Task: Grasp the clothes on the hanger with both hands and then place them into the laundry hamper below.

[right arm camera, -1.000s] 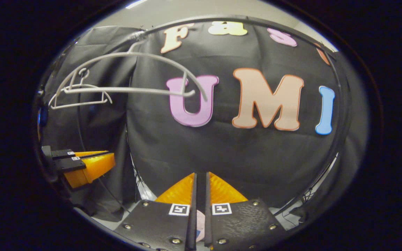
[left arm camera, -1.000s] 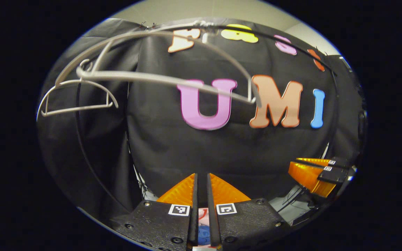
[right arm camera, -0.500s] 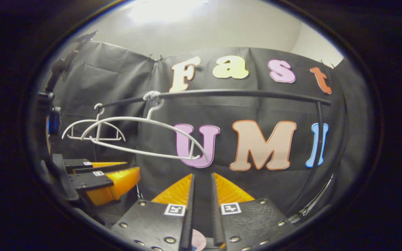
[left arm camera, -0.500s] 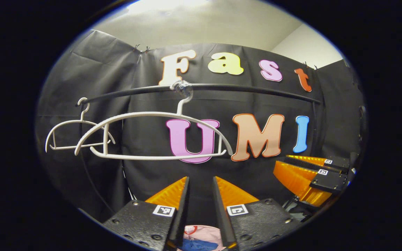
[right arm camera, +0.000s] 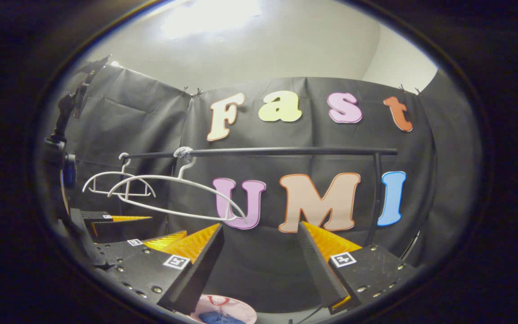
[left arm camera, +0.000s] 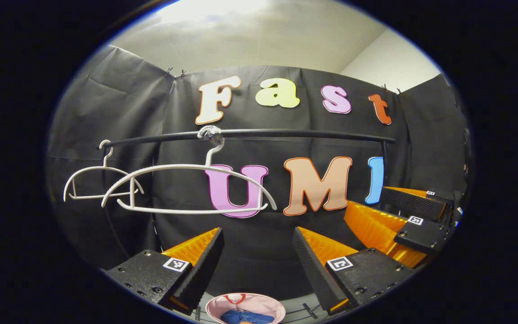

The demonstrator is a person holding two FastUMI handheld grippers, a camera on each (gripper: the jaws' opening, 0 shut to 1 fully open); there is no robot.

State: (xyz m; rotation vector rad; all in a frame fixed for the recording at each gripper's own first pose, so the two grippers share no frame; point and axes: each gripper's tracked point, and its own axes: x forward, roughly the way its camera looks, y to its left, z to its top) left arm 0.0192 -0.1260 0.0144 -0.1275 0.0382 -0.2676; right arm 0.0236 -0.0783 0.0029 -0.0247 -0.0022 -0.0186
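— Where had the clothes got to?

— Down low. In the left gripper view the pink clothes point(left arm camera: 245, 308) with a blue patch lay in a rounded heap below and between the fingers; the right gripper view showed the same heap point(right arm camera: 223, 310) at its bottom edge. I couldn't make out the hamper itself.

— And the grippers?

— Both released. The left gripper point(left arm camera: 257, 252) stood with its jaws spread wide, nothing between them. The right gripper point(right arm camera: 261, 247) was the same, wide apart and empty-handed.

— What hung on the rail?

— Two bare white hangers on the black rail point(left arm camera: 295, 133): the near hanger point(left arm camera: 187, 189) by the middle, the far hanger point(left arm camera: 99, 182) at the left end.
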